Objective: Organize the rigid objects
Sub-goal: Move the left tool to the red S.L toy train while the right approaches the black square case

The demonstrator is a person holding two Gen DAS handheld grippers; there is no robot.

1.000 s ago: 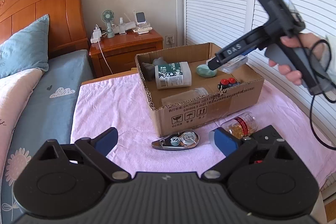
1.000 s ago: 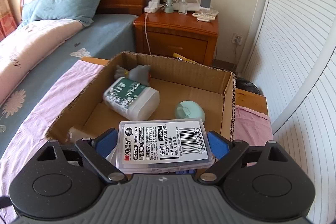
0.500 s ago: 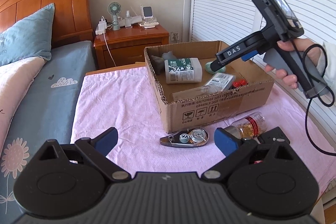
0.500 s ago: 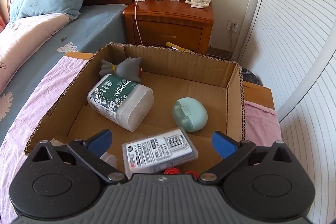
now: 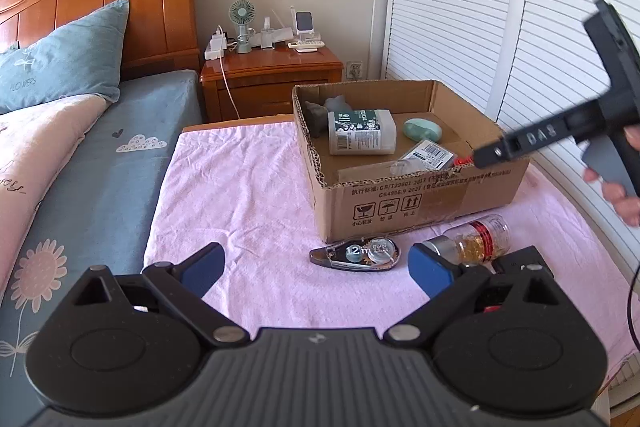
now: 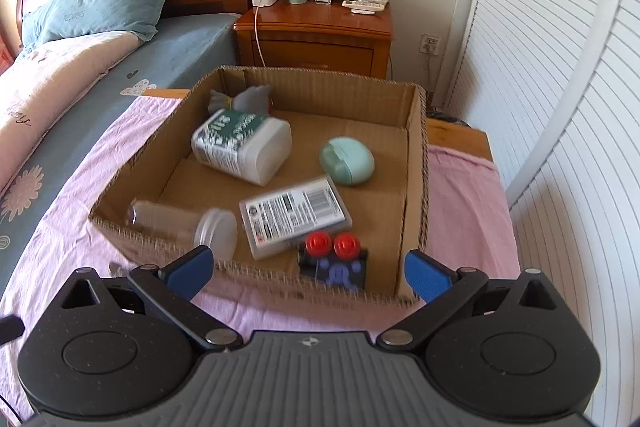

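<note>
A cardboard box (image 6: 416, 187) (image 5: 420, 195) stands on the pink cloth. Inside lie a clear labelled case (image 6: 294, 215) (image 5: 428, 157), a white medical bottle (image 6: 244, 147), a mint oval case (image 6: 346, 161), a clear jar (image 6: 184, 223), a grey soft toy (image 6: 244, 99) and a black part with red knobs (image 6: 334, 259). In front of the box lie a correction tape (image 5: 356, 253) and a small bottle of gold bits (image 5: 476, 241). My left gripper (image 5: 316, 267) is open above the cloth near the tape. My right gripper (image 6: 308, 271) is open and empty, back at the box's near wall.
A black flat object (image 5: 520, 259) lies by the small bottle. A bed (image 5: 80, 155) runs along the left. A wooden nightstand (image 5: 272, 79) with a fan and chargers stands behind the table. Slatted white doors (image 5: 480, 27) fill the right side.
My right gripper opened and let the clear labelled case drop into the box, then drew back from over the box. My left gripper stayed open and pulled back a little.
</note>
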